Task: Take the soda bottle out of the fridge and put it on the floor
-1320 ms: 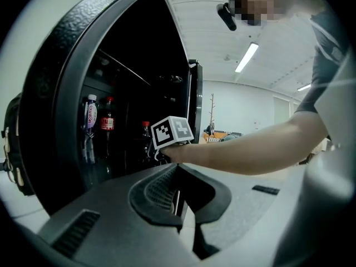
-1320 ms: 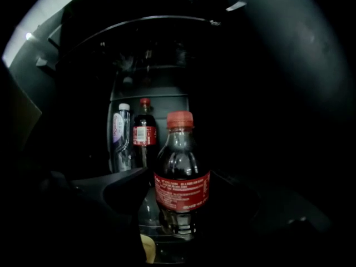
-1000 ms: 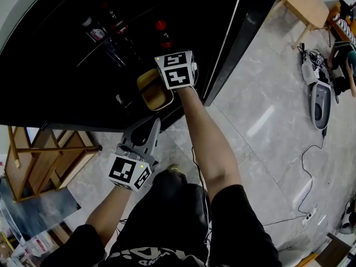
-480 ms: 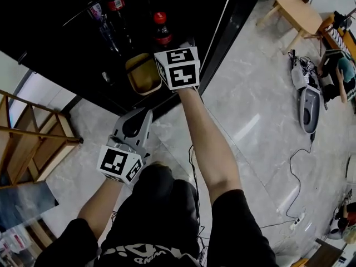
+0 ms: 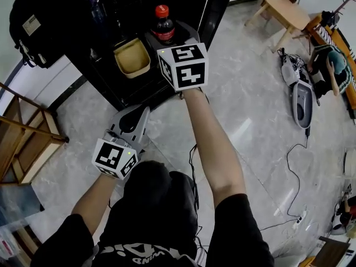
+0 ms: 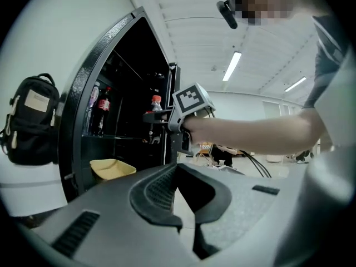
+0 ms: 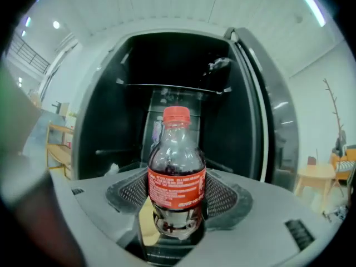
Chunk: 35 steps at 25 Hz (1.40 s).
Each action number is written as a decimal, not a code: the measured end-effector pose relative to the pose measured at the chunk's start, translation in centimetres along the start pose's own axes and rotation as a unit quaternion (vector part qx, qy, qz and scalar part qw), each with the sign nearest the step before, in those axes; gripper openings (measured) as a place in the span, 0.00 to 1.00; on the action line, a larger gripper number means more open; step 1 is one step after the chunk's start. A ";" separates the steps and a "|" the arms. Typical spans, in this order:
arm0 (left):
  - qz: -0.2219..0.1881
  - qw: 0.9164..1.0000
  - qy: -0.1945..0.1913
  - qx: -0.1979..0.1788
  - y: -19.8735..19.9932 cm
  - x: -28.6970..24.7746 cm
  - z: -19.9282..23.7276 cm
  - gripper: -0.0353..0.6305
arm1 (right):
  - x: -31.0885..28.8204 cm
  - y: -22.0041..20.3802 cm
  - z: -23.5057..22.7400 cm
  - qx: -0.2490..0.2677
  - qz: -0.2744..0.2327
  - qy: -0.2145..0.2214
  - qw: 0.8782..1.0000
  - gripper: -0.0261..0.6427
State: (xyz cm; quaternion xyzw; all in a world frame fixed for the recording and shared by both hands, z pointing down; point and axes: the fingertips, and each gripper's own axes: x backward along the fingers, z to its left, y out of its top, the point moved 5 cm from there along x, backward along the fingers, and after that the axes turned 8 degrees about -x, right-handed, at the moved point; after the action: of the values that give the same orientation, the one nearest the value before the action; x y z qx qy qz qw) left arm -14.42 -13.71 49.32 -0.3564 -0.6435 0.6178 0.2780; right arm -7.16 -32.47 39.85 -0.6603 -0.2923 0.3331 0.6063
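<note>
Right gripper view puts the soda bottle (image 7: pixel 177 171) upright at frame centre, at the open fridge's (image 7: pixel 111 121) front. Your right hand-held gripper (image 7: pixel 177 199) is clamped on its lower body. That low hold on smooth plastic could let it tip or slide as you lower it. The red label's white print is unreadable. Your left hand-held gripper (image 6: pixel 181 224) is closed on nothing.

Nothing legible. Red label on bottle (image 7: pixel 176 189), frame centre: white print too blurred. White lettering on shirt (image 5: pixel 146 254), bottom edge: cut off, unreadable.
</note>
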 end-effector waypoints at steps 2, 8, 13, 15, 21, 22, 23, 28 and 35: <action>-0.003 1.000 -0.007 -0.006 -1.5 0.2 -1.1 0.06 | 1.5 -1.3 -0.1 0.002 -0.005 -0.003 1.000 0.51; -0.005 0.999 -0.032 -0.020 -5.8 1.4 -4.1 0.06 | 5.5 -5.8 -0.1 0.003 -0.013 -0.011 1.000 0.51; -0.009 0.998 -0.050 -0.026 -7.8 2.2 -6.1 0.06 | 8.4 -9.3 -0.1 0.002 -0.006 -0.025 1.000 0.51; -0.013 0.998 -0.060 -0.027 -8.1 2.2 -6.9 0.06 | 9.6 -10.5 -0.2 0.001 -0.005 -0.032 0.999 0.51; -0.019 0.996 -0.084 -0.022 -9.1 1.9 -9.1 0.06 | 13.4 -13.3 -1.5 -0.011 -0.005 -0.056 0.998 0.51; -0.019 0.996 -0.089 -0.024 -9.3 1.8 -9.4 0.06 | 14.0 -13.8 -1.8 -0.013 -0.005 -0.062 0.998 0.51; -0.019 0.995 -0.094 -0.026 -9.5 1.7 -9.6 0.06 | 14.6 -14.3 -2.0 -0.015 -0.006 -0.067 0.998 0.51; -0.019 0.992 -0.117 -0.032 -10.9 1.1 -11.0 0.06 | 17.4 -17.4 -3.0 -0.020 -0.003 -0.098 0.995 0.51; -0.017 0.989 -0.146 -0.027 -13.6 -0.1 -12.3 0.06 | 19.9 -22.0 -4.4 -0.036 0.001 -0.127 0.991 0.51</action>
State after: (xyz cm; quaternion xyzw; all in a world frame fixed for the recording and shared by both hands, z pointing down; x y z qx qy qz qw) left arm -6.13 -6.18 63.81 -0.2585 -0.6999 0.6405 0.1817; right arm 8.85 -17.37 60.19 -0.6342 -0.3780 0.4039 0.5402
